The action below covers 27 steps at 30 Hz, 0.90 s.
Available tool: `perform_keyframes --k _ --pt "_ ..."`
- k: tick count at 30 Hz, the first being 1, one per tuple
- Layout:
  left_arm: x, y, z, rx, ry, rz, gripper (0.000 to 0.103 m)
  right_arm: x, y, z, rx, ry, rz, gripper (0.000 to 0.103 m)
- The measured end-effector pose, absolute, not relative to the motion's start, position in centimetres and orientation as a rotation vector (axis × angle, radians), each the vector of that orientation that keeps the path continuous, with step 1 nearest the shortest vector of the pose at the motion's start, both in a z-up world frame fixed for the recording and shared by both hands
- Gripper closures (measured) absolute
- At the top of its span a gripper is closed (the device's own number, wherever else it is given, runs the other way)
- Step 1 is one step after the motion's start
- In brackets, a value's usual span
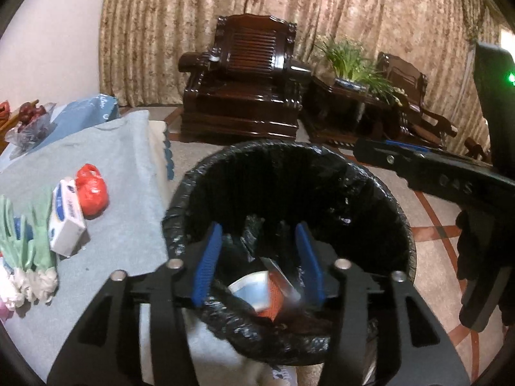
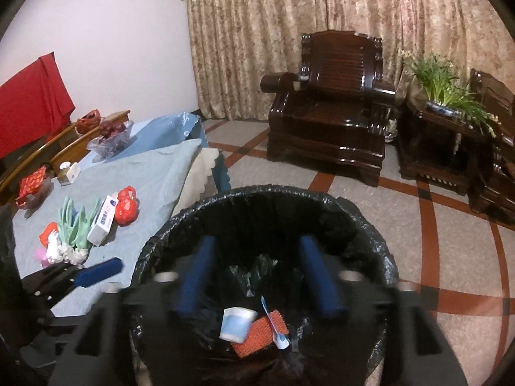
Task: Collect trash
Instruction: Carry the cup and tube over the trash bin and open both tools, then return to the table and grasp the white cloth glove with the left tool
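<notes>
A bin with a black liner (image 1: 180, 206) (image 2: 257, 193) stands beside the table. In it lie a paper cup (image 2: 236, 323) (image 1: 251, 289), an orange foam net (image 2: 260, 334) (image 1: 273, 310) and a blue-white wrapper (image 2: 278, 334). My left gripper (image 1: 259, 234) hangs open over the bin's mouth with nothing between its blue pads. Beside it my right gripper (image 2: 257, 244) is also open and empty above the bin. On the table's blue cloth lie a red plastic bag (image 1: 91, 193) (image 2: 127, 207), a white box (image 1: 66, 222) (image 2: 103, 222) and green gloves (image 1: 29, 231) (image 2: 75, 225).
A bag of dark red fruit (image 2: 112, 138) and small items sit at the table's far end. Across the tiled floor stand a dark wooden armchair (image 2: 331, 112), a side table with a potted plant (image 2: 441, 93) and a curtain (image 2: 322, 0).
</notes>
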<state>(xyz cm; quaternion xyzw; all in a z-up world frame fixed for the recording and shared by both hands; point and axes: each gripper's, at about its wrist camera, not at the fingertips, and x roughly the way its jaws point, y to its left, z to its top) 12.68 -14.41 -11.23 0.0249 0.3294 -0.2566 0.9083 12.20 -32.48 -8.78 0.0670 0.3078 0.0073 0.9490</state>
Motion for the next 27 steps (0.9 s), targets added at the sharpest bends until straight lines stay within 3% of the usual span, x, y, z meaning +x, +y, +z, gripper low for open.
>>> perform_keyframes --k 2,4,10,27 --pt "12.5 -13.3 -10.7 0.044 0.660 -0.500 0.034 12.0 -32.2 -8.5 0.139 0.608 0.011 0.011" --pt "12.3 -12.1 -10.2 0.034 0.642 -0.472 0.029 11.9 -32.0 -8.2 0.153 0.588 0.013 0.006" --pt "11.7 -7.4 -8.5 0.001 0.596 -0.356 0.021 12.3 -30.2 -7.9 0.174 0.575 0.049 0.006" --pt "10.0 8.5 -7.9 -0.048 0.545 0.059 0.020 15.1 -16.3 -8.5 0.096 0.549 0.305 0.006"
